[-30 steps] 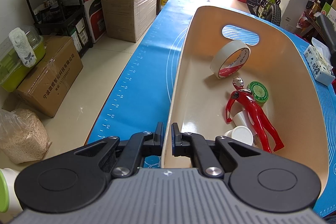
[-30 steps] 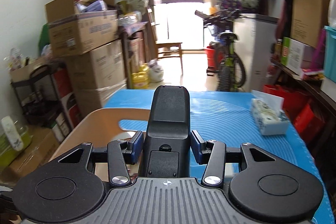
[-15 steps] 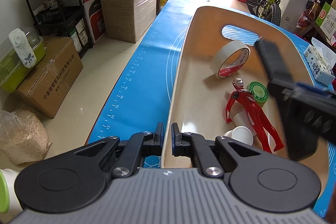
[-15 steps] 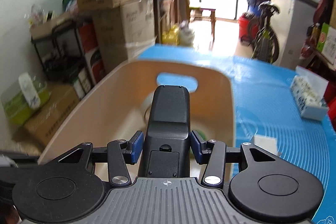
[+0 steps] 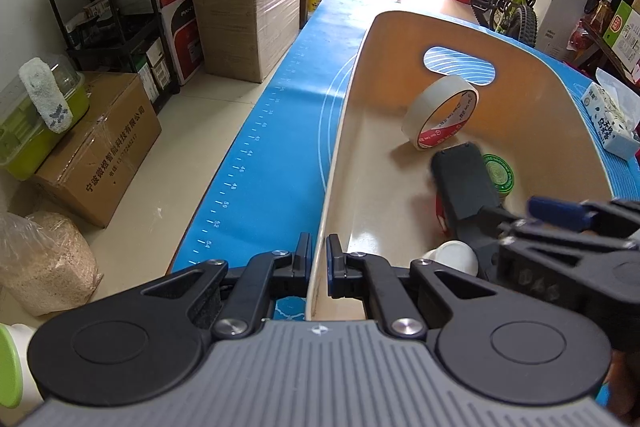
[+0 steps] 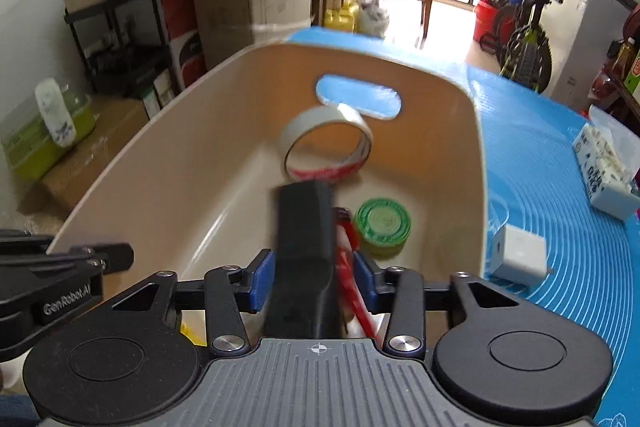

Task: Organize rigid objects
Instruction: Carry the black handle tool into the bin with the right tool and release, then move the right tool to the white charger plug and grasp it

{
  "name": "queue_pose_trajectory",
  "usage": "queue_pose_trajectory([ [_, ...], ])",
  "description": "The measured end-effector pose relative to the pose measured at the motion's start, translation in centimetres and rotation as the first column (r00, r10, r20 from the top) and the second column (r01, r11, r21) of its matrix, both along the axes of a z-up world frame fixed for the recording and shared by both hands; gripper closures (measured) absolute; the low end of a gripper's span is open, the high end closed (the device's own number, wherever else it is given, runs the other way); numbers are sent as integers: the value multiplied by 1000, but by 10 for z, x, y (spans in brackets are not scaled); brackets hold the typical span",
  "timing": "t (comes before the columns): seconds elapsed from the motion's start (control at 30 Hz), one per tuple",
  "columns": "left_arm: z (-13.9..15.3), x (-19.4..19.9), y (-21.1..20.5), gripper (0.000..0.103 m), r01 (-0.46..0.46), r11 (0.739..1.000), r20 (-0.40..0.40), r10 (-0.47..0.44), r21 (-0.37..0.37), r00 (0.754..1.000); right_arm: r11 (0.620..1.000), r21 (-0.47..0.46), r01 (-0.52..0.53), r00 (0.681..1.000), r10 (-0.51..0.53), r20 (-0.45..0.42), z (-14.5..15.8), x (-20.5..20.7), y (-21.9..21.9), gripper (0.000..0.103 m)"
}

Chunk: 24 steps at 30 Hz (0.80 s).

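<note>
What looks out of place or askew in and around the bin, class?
In the bin, the tape roll stands on edge, leaning against the far wall instead of lying flat. A white charger lies outside the bin on the blue mat, not yet tidied away.

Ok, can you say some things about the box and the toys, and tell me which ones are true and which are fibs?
1. The left gripper pinches the tub rim. True.
2. The tape roll lies flat. False: it stands on edge.
3. The black device is over the tub, between the right gripper fingers. True.
4. The white charger is inside the tub. False: it sits outside on the blue mat.
5. The green lid is in the tub. True.
</note>
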<state>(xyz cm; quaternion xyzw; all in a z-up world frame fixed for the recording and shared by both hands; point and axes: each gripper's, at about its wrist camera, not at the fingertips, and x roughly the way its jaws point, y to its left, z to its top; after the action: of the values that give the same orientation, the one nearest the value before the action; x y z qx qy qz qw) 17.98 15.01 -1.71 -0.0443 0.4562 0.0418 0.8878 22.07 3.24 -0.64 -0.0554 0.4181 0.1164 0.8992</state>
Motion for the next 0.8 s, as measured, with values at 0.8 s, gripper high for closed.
queue_pose_trajectory([
  [0.8,0,-1,-2,94,-2,1000,6,2,12,1000,928,38,371,913,-372,170,18,16,-186,13],
])
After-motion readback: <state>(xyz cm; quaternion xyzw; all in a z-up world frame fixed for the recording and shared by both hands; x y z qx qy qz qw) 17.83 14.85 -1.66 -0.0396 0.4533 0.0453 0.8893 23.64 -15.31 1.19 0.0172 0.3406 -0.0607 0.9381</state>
